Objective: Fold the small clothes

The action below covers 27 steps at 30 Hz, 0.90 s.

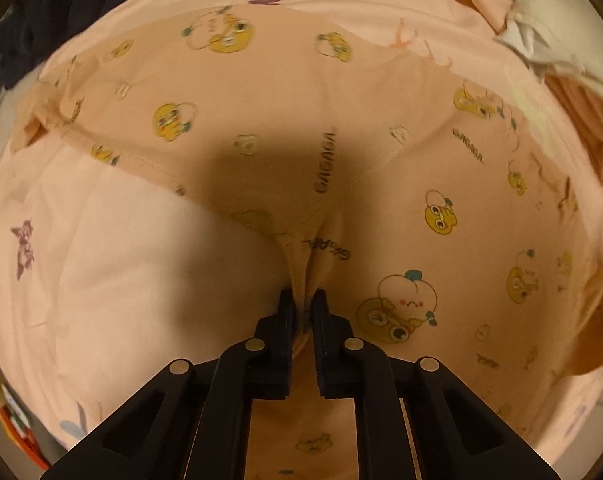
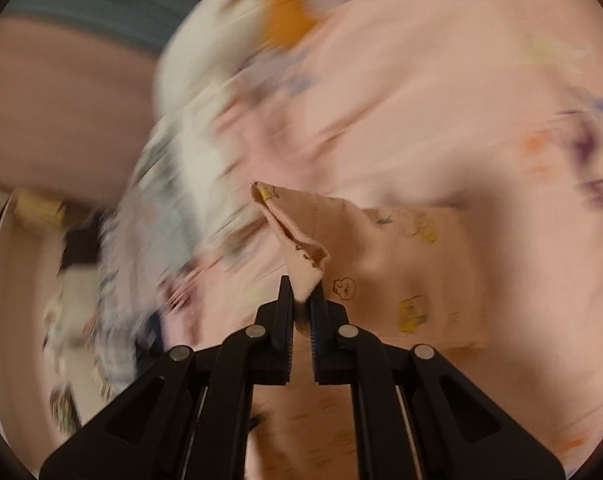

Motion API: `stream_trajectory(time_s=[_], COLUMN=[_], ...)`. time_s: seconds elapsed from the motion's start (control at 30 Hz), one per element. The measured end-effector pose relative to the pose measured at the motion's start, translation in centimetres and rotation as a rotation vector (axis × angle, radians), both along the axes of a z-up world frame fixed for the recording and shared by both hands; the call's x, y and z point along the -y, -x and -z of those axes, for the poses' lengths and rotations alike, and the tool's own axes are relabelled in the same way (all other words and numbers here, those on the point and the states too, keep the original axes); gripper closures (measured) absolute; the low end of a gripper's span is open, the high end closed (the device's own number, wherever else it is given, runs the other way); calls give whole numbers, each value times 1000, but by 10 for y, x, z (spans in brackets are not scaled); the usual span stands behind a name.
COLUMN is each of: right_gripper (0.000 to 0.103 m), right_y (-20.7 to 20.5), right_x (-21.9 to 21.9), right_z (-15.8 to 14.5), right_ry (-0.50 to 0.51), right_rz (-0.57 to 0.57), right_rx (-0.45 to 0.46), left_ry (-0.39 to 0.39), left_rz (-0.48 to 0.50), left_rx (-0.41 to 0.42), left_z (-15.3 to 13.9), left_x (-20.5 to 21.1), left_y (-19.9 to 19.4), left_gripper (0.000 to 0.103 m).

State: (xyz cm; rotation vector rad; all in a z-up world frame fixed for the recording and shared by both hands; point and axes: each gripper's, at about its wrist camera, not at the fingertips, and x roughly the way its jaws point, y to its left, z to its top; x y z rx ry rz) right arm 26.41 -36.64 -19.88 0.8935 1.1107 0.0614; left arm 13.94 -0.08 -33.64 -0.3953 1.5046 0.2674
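A small peach garment point(image 1: 293, 112) printed with yellow cartoon faces and "GAGAGA" lettering spreads across a pink sheet point(image 1: 141, 272). My left gripper point(image 1: 303, 296) is shut on a bunched fold of its near edge. In the right wrist view the same peach garment point(image 2: 405, 248) shows, and my right gripper point(image 2: 303, 292) is shut on a corner of it that stands up between the fingers. The right wrist view is blurred by motion.
A dark garment point(image 1: 61, 8) lies at the far left. White and grey clothes point(image 1: 541, 32) are heaped at the far right. A blurred pile of white and patterned clothes point(image 2: 173, 168) lies left of the right gripper, with an orange piece point(image 2: 289, 20) beyond.
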Motion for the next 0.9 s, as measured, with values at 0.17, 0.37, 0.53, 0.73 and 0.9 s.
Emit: stream_trajectory(time_s=[0.17, 0.37, 0.53, 0.73, 0.9], right_gripper=[95, 80, 43, 71, 82], right_y=[-27, -40, -16, 6, 22], right_x=[-153, -291, -256, -159, -114], right_z=[13, 92, 104, 114, 159], right_ry=[-82, -75, -108, 115, 259], right_rz=[-227, -467, -365, -194, -159], right_rx=[20, -195, -272, -365, -509], left_ry=[73, 252, 238, 237, 145], left_rz=[-36, -64, -31, 48, 18], left_rx=[33, 49, 119, 187, 70], left_z=[-28, -37, -41, -16, 46], left_x=[-33, -86, -96, -54, -36], left_y=[13, 19, -13, -78, -96], left_gripper=[91, 70, 70, 70, 80])
